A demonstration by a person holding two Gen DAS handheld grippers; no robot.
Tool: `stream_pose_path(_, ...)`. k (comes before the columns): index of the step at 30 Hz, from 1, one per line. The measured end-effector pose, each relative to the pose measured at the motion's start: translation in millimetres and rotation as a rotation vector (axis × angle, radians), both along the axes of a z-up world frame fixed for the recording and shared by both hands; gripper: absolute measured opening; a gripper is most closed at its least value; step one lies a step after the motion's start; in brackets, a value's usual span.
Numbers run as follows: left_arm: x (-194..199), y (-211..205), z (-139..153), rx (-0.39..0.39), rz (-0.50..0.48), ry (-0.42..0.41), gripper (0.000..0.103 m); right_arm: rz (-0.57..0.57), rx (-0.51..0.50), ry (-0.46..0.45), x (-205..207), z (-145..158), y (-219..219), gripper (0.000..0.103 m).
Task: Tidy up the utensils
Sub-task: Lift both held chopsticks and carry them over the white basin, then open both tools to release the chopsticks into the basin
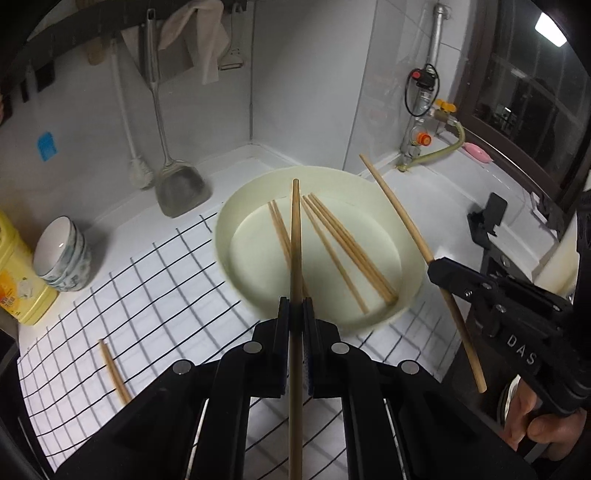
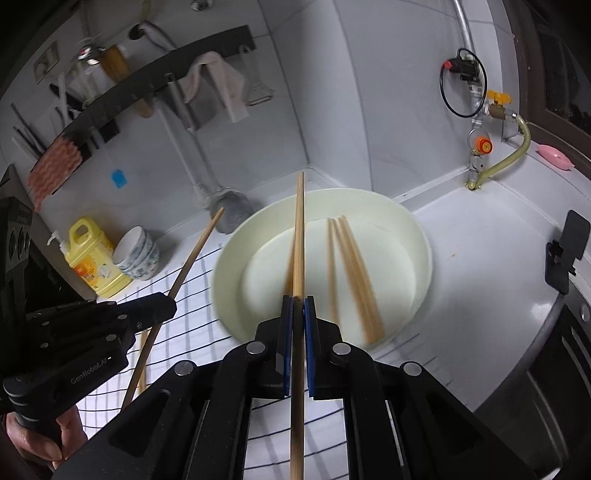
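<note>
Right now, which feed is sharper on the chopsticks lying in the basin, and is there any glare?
Left wrist view: loose wooden chopsticks in the round cream basin look crisp; bright ceiling lamp glares top right. Right wrist view: the same chopsticks smear with motion blur; no strong glare.

Left wrist view sits right behind the left gripper (image 1: 295,306), looking forward and steeply down along its fingers at the cream basin (image 1: 236,206) close ahead on the white counter (image 1: 443,184), tiled corner behind; the right gripper (image 1: 434,267) shows at its right edge. Right wrist view looks the same way from behind the right gripper (image 2: 298,306), with the left gripper (image 2: 168,304) at its left edge. Both share the basin (image 2: 421,236), the checked cloth (image 1: 166,280) (image 2: 192,325), the counter (image 2: 480,240) and the wall corner
</note>
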State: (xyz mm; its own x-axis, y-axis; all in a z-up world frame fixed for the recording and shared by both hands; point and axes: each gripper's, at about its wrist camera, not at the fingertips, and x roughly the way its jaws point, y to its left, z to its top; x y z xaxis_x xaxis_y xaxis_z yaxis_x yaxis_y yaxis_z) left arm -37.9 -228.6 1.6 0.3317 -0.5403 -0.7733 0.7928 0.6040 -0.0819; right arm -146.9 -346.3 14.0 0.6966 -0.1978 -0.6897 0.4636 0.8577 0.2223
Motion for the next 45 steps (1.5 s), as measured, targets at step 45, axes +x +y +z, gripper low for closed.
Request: stream_pose_path(45, 103.6, -132.9, -92.9, 0.158, 0.153, 0.165, 0.036, 0.045, 0.152, 0.237, 120.6, -89.6, -122.2, 0.014)
